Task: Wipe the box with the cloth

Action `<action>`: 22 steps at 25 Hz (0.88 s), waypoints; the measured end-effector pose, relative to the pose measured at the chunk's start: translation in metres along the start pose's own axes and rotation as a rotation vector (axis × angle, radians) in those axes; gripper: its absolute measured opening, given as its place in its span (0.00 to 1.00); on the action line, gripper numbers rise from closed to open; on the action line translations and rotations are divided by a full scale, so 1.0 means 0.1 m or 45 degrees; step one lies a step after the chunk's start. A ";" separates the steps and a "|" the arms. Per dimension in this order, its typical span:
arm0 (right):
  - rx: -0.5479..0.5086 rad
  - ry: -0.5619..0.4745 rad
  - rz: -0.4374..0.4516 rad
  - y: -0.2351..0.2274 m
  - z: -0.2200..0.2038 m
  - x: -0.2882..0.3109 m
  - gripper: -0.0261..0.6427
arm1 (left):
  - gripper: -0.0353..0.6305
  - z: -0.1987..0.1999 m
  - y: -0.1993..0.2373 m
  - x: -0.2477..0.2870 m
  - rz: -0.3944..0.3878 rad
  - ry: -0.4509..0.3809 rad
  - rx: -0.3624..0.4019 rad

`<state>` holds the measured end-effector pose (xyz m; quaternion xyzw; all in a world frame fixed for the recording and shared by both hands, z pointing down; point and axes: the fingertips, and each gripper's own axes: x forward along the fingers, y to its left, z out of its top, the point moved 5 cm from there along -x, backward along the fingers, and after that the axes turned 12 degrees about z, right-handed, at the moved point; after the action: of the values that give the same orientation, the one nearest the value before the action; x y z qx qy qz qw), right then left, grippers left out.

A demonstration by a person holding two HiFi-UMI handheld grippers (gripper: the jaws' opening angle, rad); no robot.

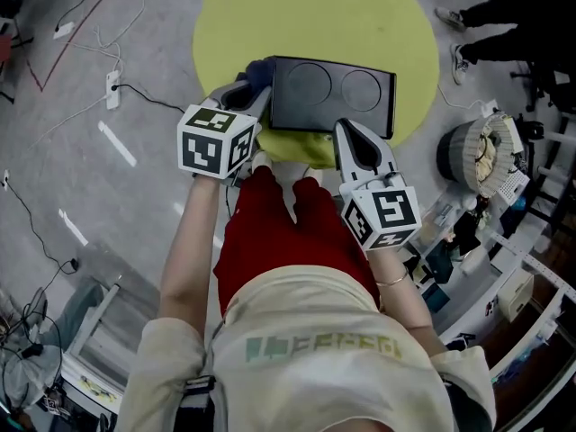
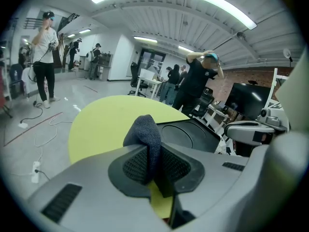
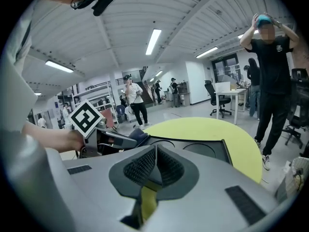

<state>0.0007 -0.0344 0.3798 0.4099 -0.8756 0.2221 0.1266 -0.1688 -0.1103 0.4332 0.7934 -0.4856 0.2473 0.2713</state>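
Left hand-held gripper [image 2: 153, 153] is clamped on the cloth [image 2: 145, 132]. It's a dark blue-grey wad, pinched between the jaws with a rounded lump poking out past the tips. From the head view that gripper [image 1: 245, 93] sits at the left end of the box [image 1: 333, 93], with the cloth [image 1: 259, 70] bunched up right against the box's left edge near the corner.

The box is black and flat, with two round recesses in its top, and it lies on the round yellow desk [image 1: 270, 16] towards the near side. In the left gripper view the box [image 2: 188, 134] is just beyond the cloth, a bit to the right.

Right hand-held gripper [image 3: 155, 153] has its jaws pressed together with nothing in them. It's pointing across the box [image 3: 193, 149], and from above its tips [image 1: 346, 129] are at the box's near edge, right of the middle. Can't tell if it's actually touching. A few people are standing around in the background, and there are cables [image 1: 99, 52] on the floor.
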 end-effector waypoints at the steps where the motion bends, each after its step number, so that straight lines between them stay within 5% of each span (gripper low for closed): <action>1: 0.000 0.006 0.012 0.00 -0.03 -0.03 0.10 | 0.15 -0.03 -0.02 -0.03 0.010 -0.001 -0.010; 22: -0.054 0.038 0.220 -0.01 -0.30 -0.56 0.10 | 0.15 -0.60 -0.54 -0.60 0.200 0.015 -0.093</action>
<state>0.0383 0.0165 0.3838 0.3268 -0.9102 0.2198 0.1284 -0.1520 -0.0109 0.4270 0.7409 -0.5535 0.2545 0.2827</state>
